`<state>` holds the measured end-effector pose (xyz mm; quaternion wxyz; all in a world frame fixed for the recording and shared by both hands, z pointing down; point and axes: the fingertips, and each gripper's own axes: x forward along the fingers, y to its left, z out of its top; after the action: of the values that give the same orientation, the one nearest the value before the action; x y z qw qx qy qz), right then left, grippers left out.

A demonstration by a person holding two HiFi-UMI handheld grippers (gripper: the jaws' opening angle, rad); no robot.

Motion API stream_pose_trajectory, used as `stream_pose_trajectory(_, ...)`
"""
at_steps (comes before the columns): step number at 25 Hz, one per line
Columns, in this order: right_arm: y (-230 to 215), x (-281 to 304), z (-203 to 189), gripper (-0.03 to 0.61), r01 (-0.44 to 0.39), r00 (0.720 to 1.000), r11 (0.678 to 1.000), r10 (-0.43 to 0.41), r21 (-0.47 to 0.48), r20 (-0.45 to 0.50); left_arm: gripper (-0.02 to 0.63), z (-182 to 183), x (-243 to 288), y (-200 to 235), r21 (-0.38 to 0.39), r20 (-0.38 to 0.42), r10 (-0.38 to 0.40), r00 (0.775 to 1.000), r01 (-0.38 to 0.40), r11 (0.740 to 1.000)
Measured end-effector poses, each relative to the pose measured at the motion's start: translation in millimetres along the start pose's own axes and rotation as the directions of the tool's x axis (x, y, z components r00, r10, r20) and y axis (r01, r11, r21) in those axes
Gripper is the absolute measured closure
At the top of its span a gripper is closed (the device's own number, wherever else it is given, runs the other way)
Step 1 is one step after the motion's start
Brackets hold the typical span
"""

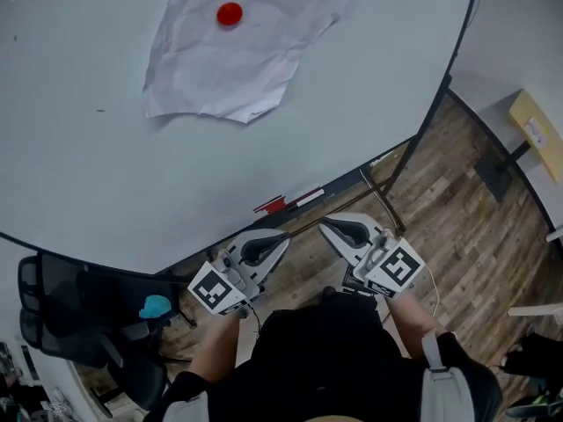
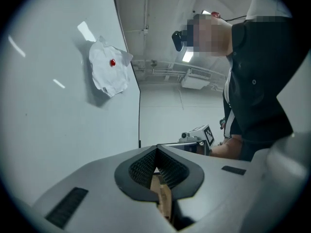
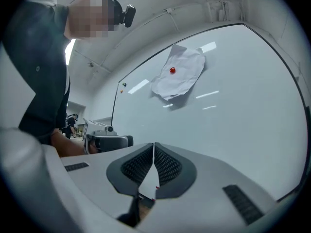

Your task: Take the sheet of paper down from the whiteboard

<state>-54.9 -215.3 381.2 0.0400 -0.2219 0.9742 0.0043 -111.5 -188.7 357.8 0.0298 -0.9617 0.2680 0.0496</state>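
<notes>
- The crumpled white sheet of paper (image 1: 237, 60) hangs on the large white whiteboard (image 1: 97, 165). A small round red magnet (image 1: 230, 13) pins it near its top edge.
- In the head view the sheet lies at about 11 o'clock from your two grippers, well apart from both.
- Your left hand-held gripper (image 1: 280, 238) has its jaws pressed together with nothing between them. In the left gripper view the sheet shows at 11 o'clock above the jaw tips.
- Your right hand-held gripper (image 1: 327, 227) also has its jaws together and carries nothing. In the right gripper view the sheet sits at 1 o'clock above the tips.
- The two grippers are side by side below the board's lower edge, tips angled toward each other, touching neither board nor paper.
- A small red object (image 1: 271, 206) rests on the board's bottom rail, at 12 o'clock just beyond your left gripper's tips.
- A wood-plank floor (image 1: 457, 200) shows at 3 o'clock, and a black chair (image 1: 79, 315) at 8 o'clock.
</notes>
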Motion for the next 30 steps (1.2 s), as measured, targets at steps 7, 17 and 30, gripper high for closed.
stream_pose_trajectory(7, -45.1, -3.1, 36.4, 0.557, -0.024, 0.988, 1.0, 0.025, -0.006, 0.154, 0.603, 21.8, 16.5, 13.1, 0.213, -0.078, 0.14, 0.987, -0.121, 0.969)
stream_pose_trajectory(17, -78.5, -3.0, 91.8, 0.557, 0.02, 0.954, 0.993, 0.015, -0.113, 0.3, 0.601, 134.6, 37.6, 47.5, 0.655, -0.109, 0.327, 0.939, -0.179, 0.734)
stream_pose_trajectory(30, -66.1, 33.9, 212.1, 0.557, 0.049, 0.917, 0.925, 0.108, -0.377, 0.383, 0.601, 233.3, 53.6, 86.6, 0.907, -0.139, 0.538, 0.832, -0.112, 0.407)
